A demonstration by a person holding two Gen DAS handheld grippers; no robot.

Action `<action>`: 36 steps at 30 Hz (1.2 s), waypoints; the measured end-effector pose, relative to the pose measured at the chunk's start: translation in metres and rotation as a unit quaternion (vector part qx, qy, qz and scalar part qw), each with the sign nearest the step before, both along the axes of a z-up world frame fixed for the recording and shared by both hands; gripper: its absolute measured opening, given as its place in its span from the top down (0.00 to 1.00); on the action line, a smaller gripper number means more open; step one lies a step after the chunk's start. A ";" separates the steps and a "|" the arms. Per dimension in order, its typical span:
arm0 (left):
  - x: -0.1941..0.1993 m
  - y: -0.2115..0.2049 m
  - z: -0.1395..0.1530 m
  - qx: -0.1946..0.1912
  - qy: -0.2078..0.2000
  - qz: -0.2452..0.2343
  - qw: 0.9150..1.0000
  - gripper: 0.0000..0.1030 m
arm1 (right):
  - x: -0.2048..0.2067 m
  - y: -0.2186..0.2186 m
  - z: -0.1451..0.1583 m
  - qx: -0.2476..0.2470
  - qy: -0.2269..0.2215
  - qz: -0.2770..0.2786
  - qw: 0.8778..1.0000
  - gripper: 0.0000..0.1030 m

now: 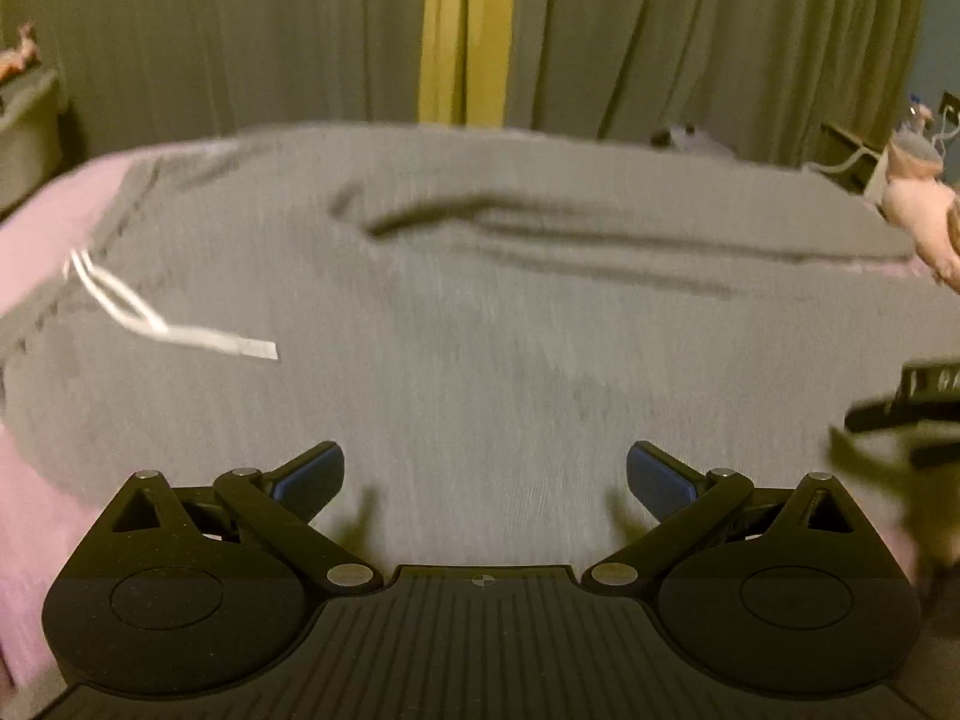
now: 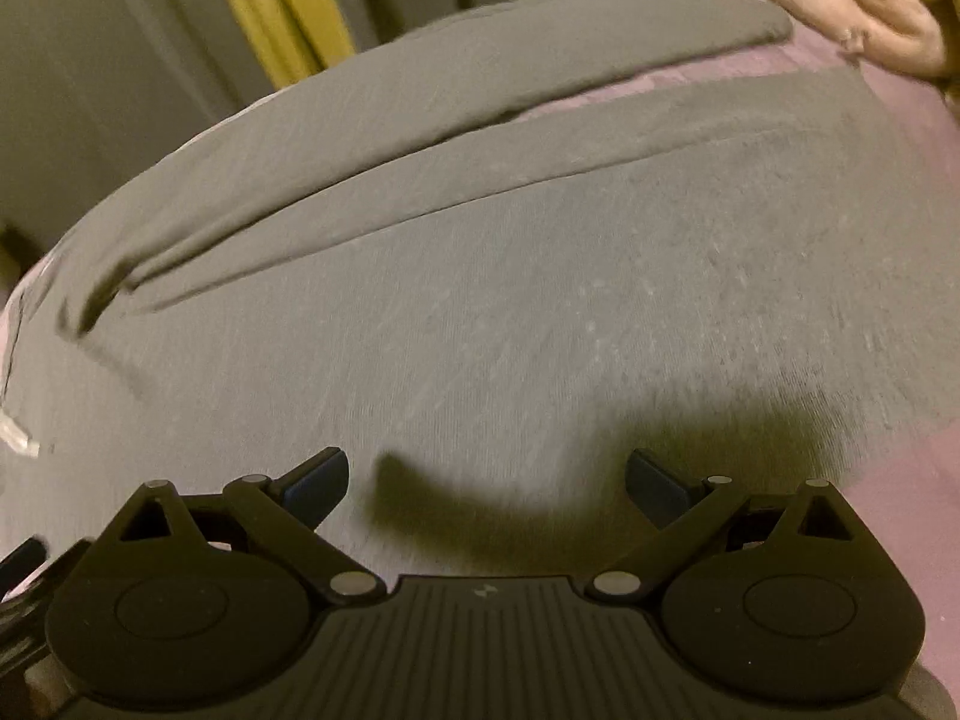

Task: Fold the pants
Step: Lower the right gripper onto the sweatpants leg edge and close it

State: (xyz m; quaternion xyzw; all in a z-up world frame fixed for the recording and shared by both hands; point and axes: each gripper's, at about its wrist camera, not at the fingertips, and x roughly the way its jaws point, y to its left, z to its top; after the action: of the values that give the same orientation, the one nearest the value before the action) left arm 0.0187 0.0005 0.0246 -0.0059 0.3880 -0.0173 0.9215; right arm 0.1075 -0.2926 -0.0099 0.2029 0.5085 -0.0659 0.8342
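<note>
Grey sweatpants (image 1: 480, 324) lie spread flat on a pink bed sheet (image 1: 36, 516), waistband to the left with a white drawstring (image 1: 180, 330) trailing over the fabric. My left gripper (image 1: 485, 480) hovers open just above the near leg, close to the waist end. In the right wrist view the same pants (image 2: 480, 300) show both legs side by side, a dark crease between them. My right gripper (image 2: 486, 483) is open over the near leg, its shadow falling on the cloth. The right gripper's black body (image 1: 924, 414) pokes in at the left view's right edge.
A pink stuffed toy (image 2: 864, 0) rests on the sheet at the far right beside the leg ends. Grey curtains (image 1: 690, 30) with a yellow strip (image 1: 468, 30) hang behind the bed. A cluttered side table (image 1: 864, 150) stands at the back right.
</note>
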 end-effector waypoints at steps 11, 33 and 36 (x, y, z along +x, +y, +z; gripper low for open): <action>0.084 0.041 -0.026 0.051 -0.081 0.142 0.985 0.00 | 0.023 -0.019 -0.005 0.026 0.035 0.013 0.999 0.03; 0.097 0.043 -0.072 0.106 -0.083 0.201 0.970 0.00 | 0.390 -0.060 0.002 -0.046 -0.069 -0.199 0.977 0.28; 0.097 0.045 -0.072 0.100 -0.084 0.201 0.971 0.00 | 0.408 -0.068 -0.017 -0.077 -0.052 -0.218 0.972 0.30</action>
State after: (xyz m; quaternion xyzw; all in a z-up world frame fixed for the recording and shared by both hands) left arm 0.1162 0.0451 -0.0476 0.0095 0.2994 0.2070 0.9313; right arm 0.5157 -0.3603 -0.0267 0.2469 0.4015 -0.2743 0.8382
